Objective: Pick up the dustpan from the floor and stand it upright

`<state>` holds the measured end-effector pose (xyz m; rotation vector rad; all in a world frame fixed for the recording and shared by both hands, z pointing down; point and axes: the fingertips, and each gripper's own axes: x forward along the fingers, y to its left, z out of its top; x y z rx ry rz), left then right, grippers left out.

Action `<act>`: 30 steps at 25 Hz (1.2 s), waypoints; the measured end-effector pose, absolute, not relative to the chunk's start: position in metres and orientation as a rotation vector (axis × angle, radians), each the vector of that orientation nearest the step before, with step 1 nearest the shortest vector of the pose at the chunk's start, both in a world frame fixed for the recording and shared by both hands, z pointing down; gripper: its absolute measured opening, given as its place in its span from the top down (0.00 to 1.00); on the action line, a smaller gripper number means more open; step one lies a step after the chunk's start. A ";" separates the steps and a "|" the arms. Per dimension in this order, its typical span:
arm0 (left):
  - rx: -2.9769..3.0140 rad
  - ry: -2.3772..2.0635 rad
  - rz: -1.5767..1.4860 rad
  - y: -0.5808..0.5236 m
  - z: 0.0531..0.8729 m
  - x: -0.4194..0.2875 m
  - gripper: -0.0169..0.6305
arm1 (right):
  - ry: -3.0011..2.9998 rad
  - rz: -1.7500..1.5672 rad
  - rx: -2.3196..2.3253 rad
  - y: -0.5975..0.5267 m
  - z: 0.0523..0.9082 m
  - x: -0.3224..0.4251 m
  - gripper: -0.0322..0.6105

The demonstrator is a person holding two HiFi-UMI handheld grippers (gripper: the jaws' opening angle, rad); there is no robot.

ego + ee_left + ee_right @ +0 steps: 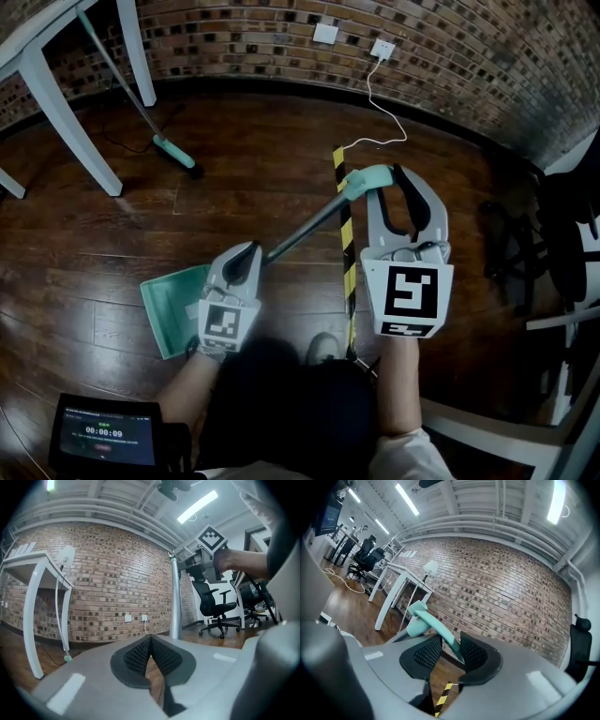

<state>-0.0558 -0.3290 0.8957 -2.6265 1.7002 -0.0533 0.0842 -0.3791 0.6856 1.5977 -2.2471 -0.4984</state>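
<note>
Dark wood floor (262, 159), brick wall (234, 37) behind: we have the dustpan (171, 309) tilted, pan low beside our left hand-held gripper (247, 255), jaws together, its teal handle (367, 180) between the parted jaws of the right hand-held gripper (390, 184). Unclamped, it could slide out and topple.

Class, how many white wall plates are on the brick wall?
2. One wall plate sits top centre in the head view; the second plate, just right of it, has a white cable plugged in. Others may be hidden.

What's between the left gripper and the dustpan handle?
The dustpan's dark pole: it spans from the left gripper up to the teal handle. The head view shows it.
</note>
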 end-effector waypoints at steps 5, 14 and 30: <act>-2.624 1.698 0.013 -0.320 0.882 -0.055 0.97 | -2.265 -0.611 1.552 -0.358 0.659 0.062 0.73; -2.532 1.911 -0.146 -0.309 0.880 -0.100 0.97 | -2.501 -0.551 1.386 -0.315 0.652 0.028 0.65; -2.427 2.213 -0.442 -0.247 0.668 -0.175 0.97 | -2.290 -0.255 0.918 -0.255 0.633 -0.021 0.60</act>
